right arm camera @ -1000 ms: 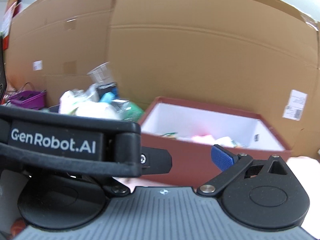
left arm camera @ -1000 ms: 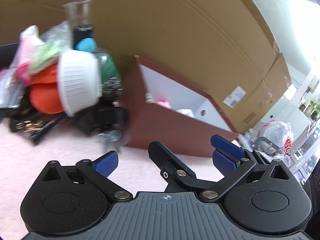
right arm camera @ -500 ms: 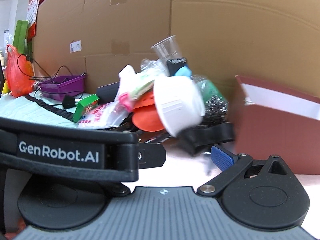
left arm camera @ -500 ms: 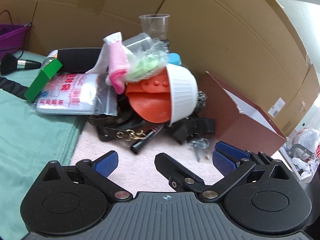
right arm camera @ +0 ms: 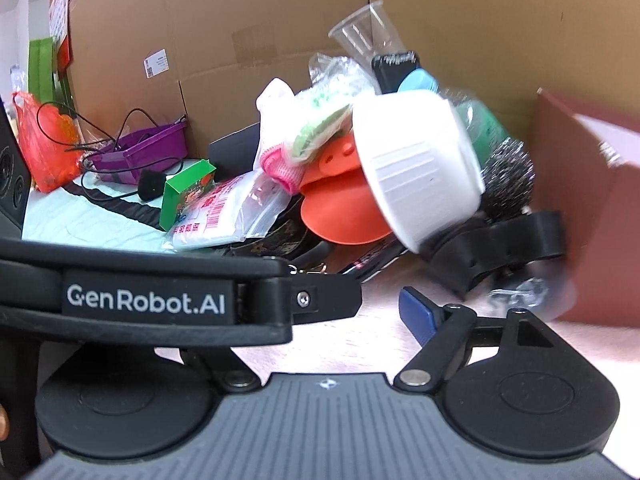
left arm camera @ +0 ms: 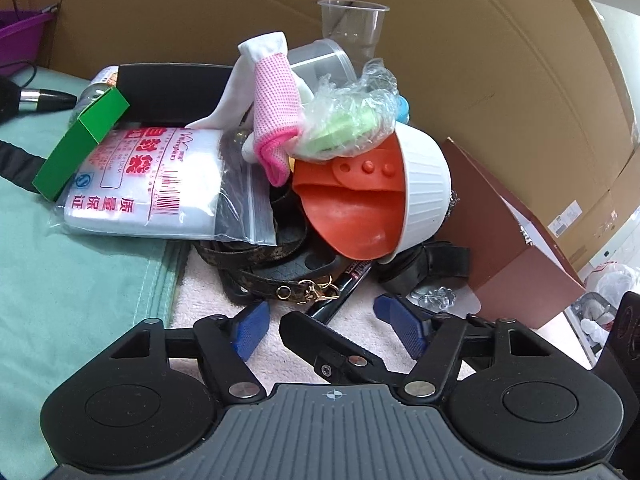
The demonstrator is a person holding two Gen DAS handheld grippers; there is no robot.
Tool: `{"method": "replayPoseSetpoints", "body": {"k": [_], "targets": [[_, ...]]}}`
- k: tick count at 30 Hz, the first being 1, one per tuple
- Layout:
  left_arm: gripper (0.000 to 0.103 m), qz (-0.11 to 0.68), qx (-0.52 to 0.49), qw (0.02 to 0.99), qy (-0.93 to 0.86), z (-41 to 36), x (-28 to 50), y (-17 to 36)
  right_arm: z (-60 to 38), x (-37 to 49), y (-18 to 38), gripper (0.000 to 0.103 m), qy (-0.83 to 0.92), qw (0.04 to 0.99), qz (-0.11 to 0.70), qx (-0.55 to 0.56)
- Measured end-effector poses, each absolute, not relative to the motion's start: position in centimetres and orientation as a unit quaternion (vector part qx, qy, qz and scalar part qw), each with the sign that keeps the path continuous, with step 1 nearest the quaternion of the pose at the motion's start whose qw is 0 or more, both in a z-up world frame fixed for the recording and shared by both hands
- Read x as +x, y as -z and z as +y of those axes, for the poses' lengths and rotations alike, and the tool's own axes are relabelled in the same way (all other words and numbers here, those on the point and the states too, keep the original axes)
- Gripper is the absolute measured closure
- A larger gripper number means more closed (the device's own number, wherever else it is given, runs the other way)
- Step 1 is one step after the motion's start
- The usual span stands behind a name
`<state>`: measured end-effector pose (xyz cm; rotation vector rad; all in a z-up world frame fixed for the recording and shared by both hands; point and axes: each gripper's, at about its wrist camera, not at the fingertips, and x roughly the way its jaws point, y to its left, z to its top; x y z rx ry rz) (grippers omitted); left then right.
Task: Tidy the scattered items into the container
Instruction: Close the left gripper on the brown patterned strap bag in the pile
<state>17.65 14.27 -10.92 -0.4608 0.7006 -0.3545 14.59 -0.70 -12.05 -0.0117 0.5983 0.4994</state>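
A pile of items lies left of the brown box (left arm camera: 508, 248), which also shows in the right wrist view (right arm camera: 580, 208). The pile holds a white ribbed bowl (left arm camera: 424, 188) tipped on its side, an orange silicone piece (left arm camera: 352, 212), a pink mesh cloth (left arm camera: 276, 104), a zip bag (left arm camera: 152, 188), a green carton (left arm camera: 80, 140), a patterned strap (left arm camera: 264, 276), a black marker (left arm camera: 344, 288) and a clear cup (left arm camera: 352, 24). My left gripper (left arm camera: 330, 328) is open and empty, just short of the marker and strap. My right gripper (right arm camera: 360, 312) is open and empty; its left finger is hidden behind the left gripper's body.
Cardboard walls (left arm camera: 480, 60) stand behind the pile. A teal cloth (left arm camera: 72, 272) covers the table's left. A purple tray (right arm camera: 140, 152) with cables and an orange bag (right arm camera: 44, 144) sit far left. A black strap (right arm camera: 500, 240) and steel scourer (right arm camera: 508, 176) lie by the box.
Both grippers have swung left from the brown box to face the pile and moved closer to it. Both have stayed open and empty.
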Motion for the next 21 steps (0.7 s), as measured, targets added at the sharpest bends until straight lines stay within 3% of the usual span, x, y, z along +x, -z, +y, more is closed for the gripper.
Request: {"method": "replayPoseSetpoints", "body": {"k": [5, 10, 21], "targets": [[0.029, 0.345, -0.227, 0.895, 0.169, 14.9, 17.6, 10.7, 0.5, 14.8, 12.0, 0.032, -0.262, 0.920, 0.290, -0.009], [0.029, 0.333, -0.232, 0.900, 0.159, 15.2, 16.9, 10.2, 1.3, 14.1, 11.6, 0.036, -0.264, 0.925, 0.271, -0.024], [0.023, 0.337, -0.276, 0.889, 0.140, 17.1, 18.4, 11.8, 2.2, 14.5, 11.4, 0.038, -0.266, 0.929, 0.256, -0.037]]}}
